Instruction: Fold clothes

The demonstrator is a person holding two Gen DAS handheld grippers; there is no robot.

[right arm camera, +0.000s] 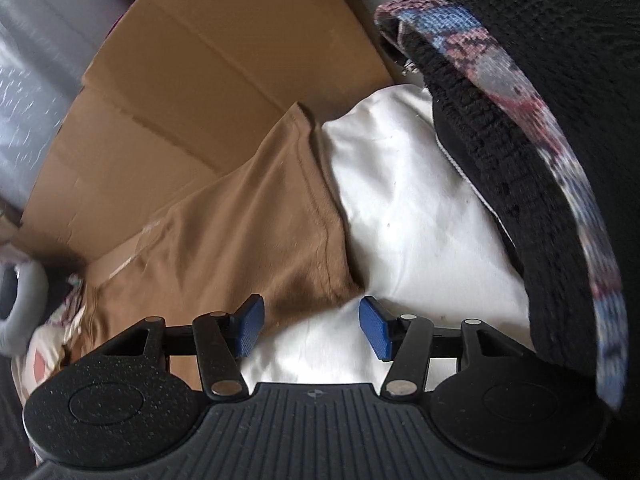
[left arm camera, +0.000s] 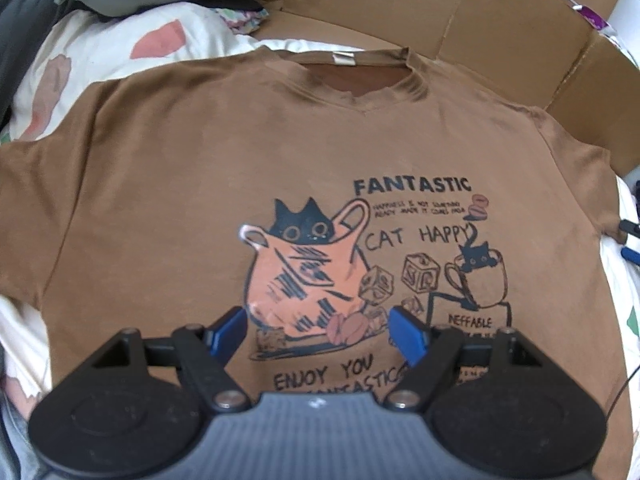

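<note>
Bedding [left arm camera: 100, 46], white, patterned, backed by flattened cardboard [left arm camera: 500, 32]. Brown T-shirt [left arm camera: 192, 168]: spread flat, print up; soft, light, limp. My left jaws [left arm camera: 316, 332]: apart, empty, over its print. My right jaws [right arm camera: 312, 328]: apart, empty, at its sleeve [right arm camera: 256, 232]; hold by hems.

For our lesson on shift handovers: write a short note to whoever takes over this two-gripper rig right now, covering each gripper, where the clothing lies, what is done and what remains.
Left gripper: open, empty, above the lower front of the brown T-shirt.
Right gripper: open, empty, by the sleeve, near its hem.
T-shirt: spread flat, print side up, on the white bedding, collar toward the cardboard.
Black knit garment lies to the right.
Done: shirt laid out. No fold visible.
Left: all folds, probably beginning with the sleeves.
</note>
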